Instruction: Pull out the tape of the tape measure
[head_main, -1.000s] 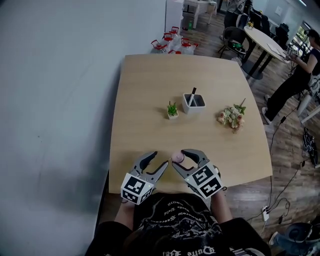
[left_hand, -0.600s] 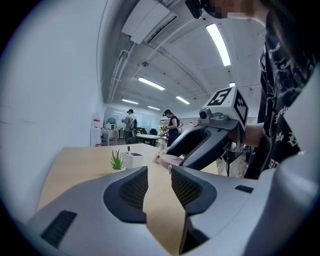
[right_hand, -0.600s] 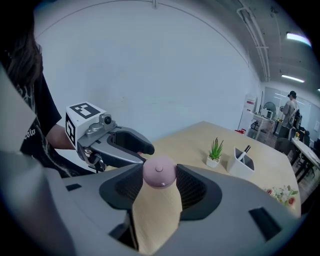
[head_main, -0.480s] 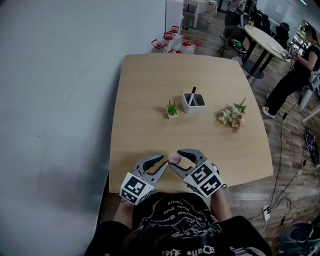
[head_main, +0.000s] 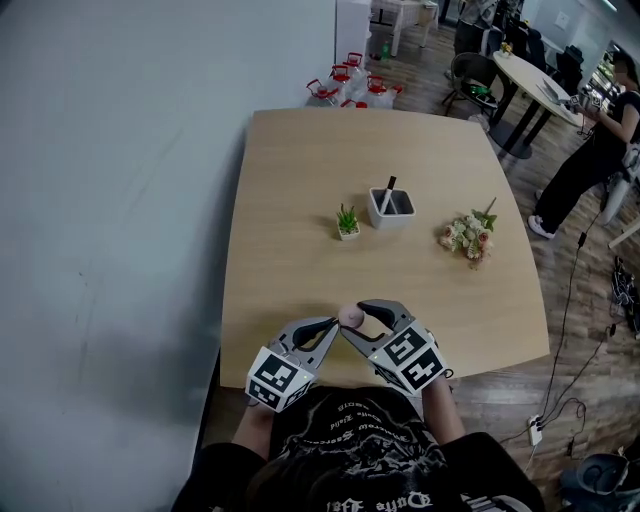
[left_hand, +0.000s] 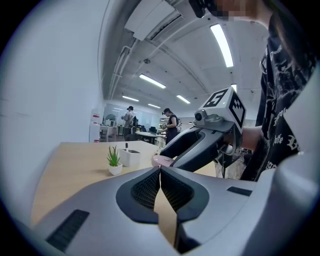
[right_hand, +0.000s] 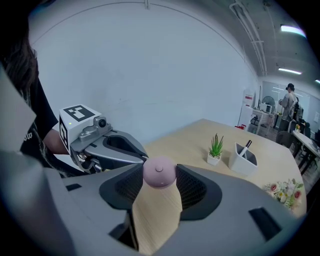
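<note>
A small round pink tape measure (head_main: 350, 316) sits between the jaws of my right gripper (head_main: 354, 318), just above the near edge of the wooden table (head_main: 300, 180). In the right gripper view the pads press on both sides of the tape measure (right_hand: 159, 173). My left gripper (head_main: 333, 326) has just been closing and its jaws now meet. Its tips (left_hand: 160, 168) touch the left side of the tape measure (left_hand: 162, 160). Whether a tape tab lies pinched between them I cannot tell. No pulled-out tape shows.
Mid-table stand a small potted plant (head_main: 347, 221), a white pen holder (head_main: 390, 208) with a pen, and a flower bouquet (head_main: 466, 236). Red-capped bottles (head_main: 345, 85) sit on the floor beyond. A person (head_main: 600, 140) stands at a round table (head_main: 530, 80), back right.
The left gripper's jaws went from wide open to shut, and its tips moved in against the tape measure. The right gripper kept still with the tape measure in it.
</note>
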